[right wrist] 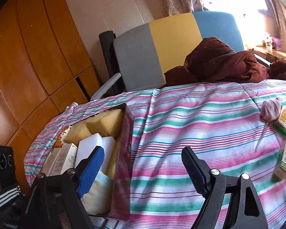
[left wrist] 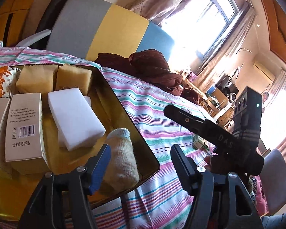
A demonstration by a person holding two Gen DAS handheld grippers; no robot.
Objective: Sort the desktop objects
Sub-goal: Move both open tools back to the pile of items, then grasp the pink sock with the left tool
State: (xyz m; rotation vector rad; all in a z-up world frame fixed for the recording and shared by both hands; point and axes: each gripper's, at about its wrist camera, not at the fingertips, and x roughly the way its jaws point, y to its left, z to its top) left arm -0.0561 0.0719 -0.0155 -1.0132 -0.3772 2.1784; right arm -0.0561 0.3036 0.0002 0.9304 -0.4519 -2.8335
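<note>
Knit sock in the tin box on a striped bedsheet, both tools spread wide and empty.

The left tool (left wrist: 141, 164) gapes over the cream ribbed sock (left wrist: 123, 158), which lies in the near corner of the gold metal box (left wrist: 124, 112) beside two white foam blocks (left wrist: 74, 114) and a carton (left wrist: 26, 127) printed "20250315". The right tool (right wrist: 143, 168) hangs open above the sheet (right wrist: 200, 118); a pink sock (right wrist: 270, 109) and green-labelled packets (right wrist: 285, 121), their text unreadable, lie near the bed's right edge.

Cream sock (left wrist: 124, 158) lies crumpled in tray (left wrist: 112, 89), seemingly loose.
</note>
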